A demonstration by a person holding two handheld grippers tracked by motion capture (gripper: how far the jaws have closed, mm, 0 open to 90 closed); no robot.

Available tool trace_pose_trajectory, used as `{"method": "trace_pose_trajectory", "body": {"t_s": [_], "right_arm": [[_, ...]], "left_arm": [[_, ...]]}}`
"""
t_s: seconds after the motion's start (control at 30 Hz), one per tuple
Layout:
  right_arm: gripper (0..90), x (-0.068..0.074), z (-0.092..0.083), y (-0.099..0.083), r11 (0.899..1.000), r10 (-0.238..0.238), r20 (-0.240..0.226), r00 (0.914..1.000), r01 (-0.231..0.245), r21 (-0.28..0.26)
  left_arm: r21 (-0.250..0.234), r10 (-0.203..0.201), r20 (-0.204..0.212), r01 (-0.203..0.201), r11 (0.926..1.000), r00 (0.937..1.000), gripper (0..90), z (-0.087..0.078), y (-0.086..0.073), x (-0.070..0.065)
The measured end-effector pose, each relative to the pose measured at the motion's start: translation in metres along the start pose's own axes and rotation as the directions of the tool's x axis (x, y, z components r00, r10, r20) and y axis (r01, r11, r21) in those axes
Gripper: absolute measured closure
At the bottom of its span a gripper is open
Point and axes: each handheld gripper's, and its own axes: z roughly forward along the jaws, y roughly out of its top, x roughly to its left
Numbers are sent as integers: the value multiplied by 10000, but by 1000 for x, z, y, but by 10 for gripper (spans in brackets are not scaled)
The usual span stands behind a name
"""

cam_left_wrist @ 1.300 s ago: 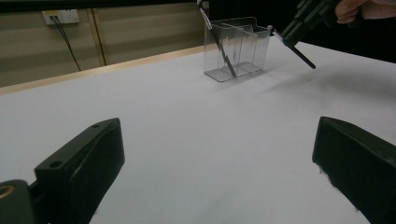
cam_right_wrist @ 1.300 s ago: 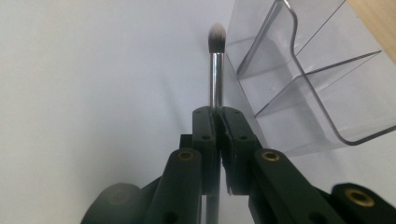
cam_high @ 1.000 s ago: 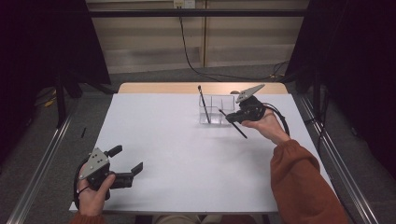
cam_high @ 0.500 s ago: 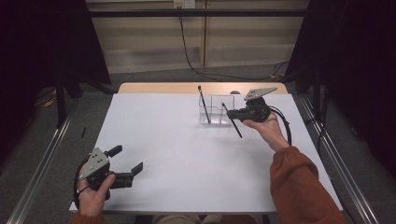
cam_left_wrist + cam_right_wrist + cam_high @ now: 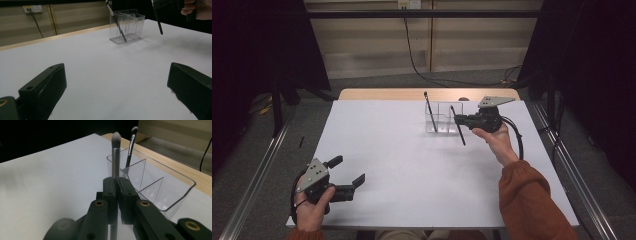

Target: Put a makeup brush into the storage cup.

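We have the right hand-held gripper (image 5: 464,120) clamped on a makeup brush (image 5: 116,157) near the middle of its handle, so that the soft pale bristle tip stands up and the dark handle end hangs free below the jaws, off the surface (image 5: 412,165). Held this way, just beside the clear organizer (image 5: 441,119), the handle end can go down into one of its compartments; that looks like the step in hand. A second brush (image 5: 430,111) already leans in the left end compartment, bristles up. The organizer is thin, see-through hard plastic with straight walls and dividers, and probably light enough to slide if nudged. The brush handle is slim, round and smooth. Our left hand-held gripper (image 5: 346,174) rests well apart, near the front edge of the matt white surface, its jaws wide apart and holding nothing.
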Motion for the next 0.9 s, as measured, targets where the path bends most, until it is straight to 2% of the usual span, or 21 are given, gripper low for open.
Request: {"method": "trace_pose_trajectory", "body": {"t_s": [0.13, 0.67, 0.9], "right_arm": [[845, 1, -1, 1, 9998, 9, 142, 9999, -6, -219], [845, 2, -9, 12, 9917, 186, 40, 9998, -180, -1270], [845, 4, -14, 17, 9894, 222, 66, 9997, -210, -1439]], "left_arm": [[40, -4, 17, 4, 10000, 10000, 23, 0, 0, 0], [-28, 14, 4, -14, 10000, 10000, 23, 0, 0, 0], [-59, -44, -36, 44, 10000, 10000, 22, 1, 0, 0]]}}
